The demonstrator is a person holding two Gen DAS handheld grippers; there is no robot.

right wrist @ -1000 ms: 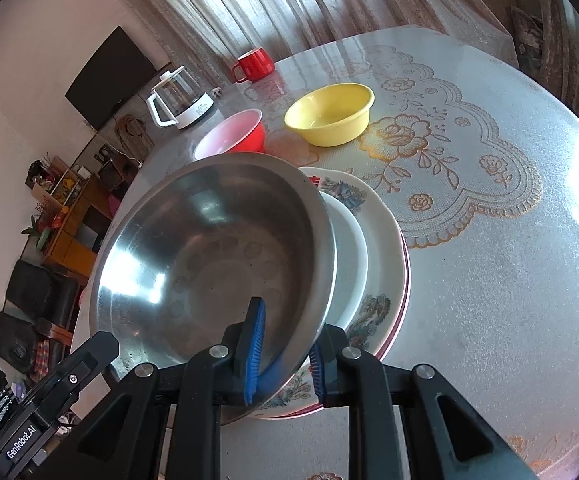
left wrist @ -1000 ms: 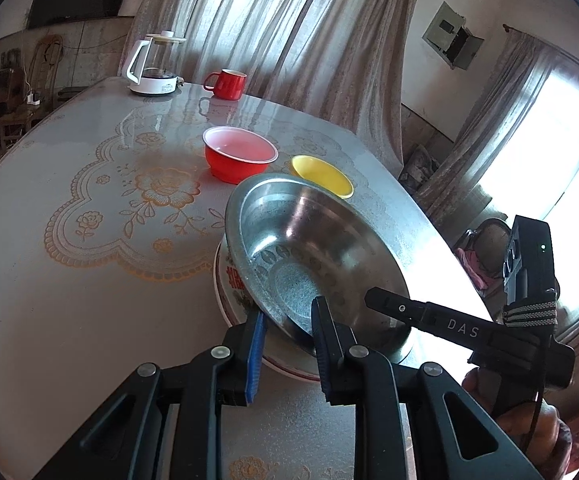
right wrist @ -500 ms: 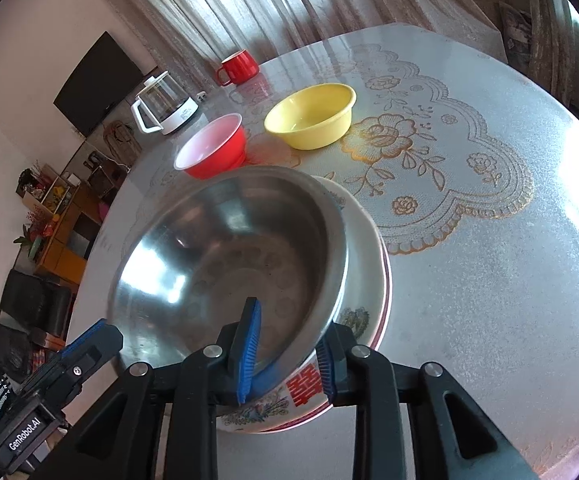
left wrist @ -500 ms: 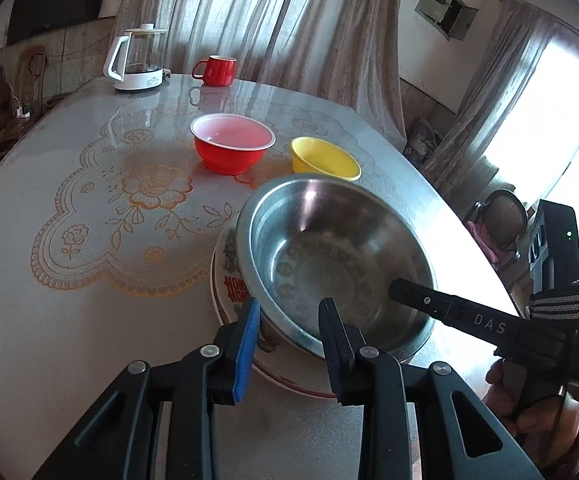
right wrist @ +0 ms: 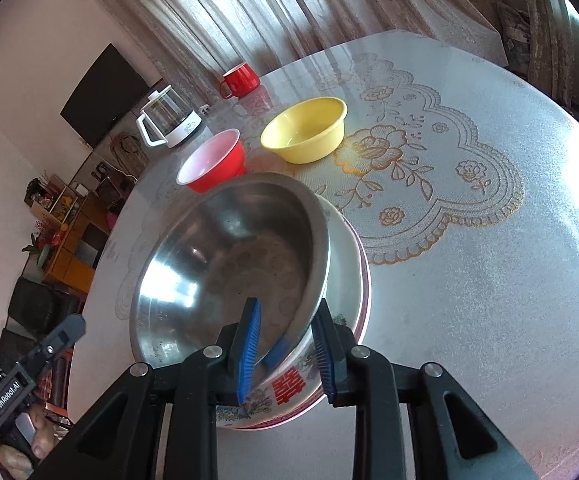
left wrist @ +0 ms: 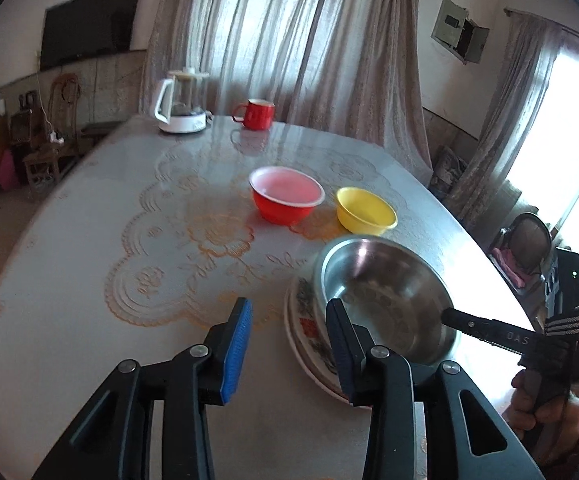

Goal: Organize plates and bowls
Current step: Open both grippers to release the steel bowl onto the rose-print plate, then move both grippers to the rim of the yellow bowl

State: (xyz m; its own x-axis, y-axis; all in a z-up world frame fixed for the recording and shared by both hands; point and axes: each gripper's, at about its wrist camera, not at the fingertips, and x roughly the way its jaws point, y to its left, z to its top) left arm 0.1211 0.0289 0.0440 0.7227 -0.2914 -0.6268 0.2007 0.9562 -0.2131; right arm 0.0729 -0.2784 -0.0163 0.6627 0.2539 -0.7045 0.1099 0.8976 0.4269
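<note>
A steel bowl [left wrist: 385, 292] [right wrist: 233, 264] rests on a stack of patterned plates [left wrist: 309, 336] [right wrist: 349, 280] near the table's front edge. My left gripper [left wrist: 289, 344] is open and empty, just left of the bowl and plates. My right gripper [right wrist: 285, 352] is open, its jaws standing on either side of the bowl's near rim without pinching it. A red bowl [left wrist: 286, 195] [right wrist: 213, 166] and a yellow bowl [left wrist: 366, 211] [right wrist: 305, 128] stand side by side farther back.
A glass kettle [left wrist: 181, 100] [right wrist: 167, 120] and a red mug [left wrist: 255, 114] [right wrist: 239, 79] stand at the table's far edge. The table [left wrist: 89, 220] carries a lace-patterned cover. A chair [left wrist: 525, 248] stands off the right side.
Both grippers held the steel bowl's rim and lowered it onto the plates. My left gripper opened and drew back to the left. My right gripper's jaws have widened off the rim.
</note>
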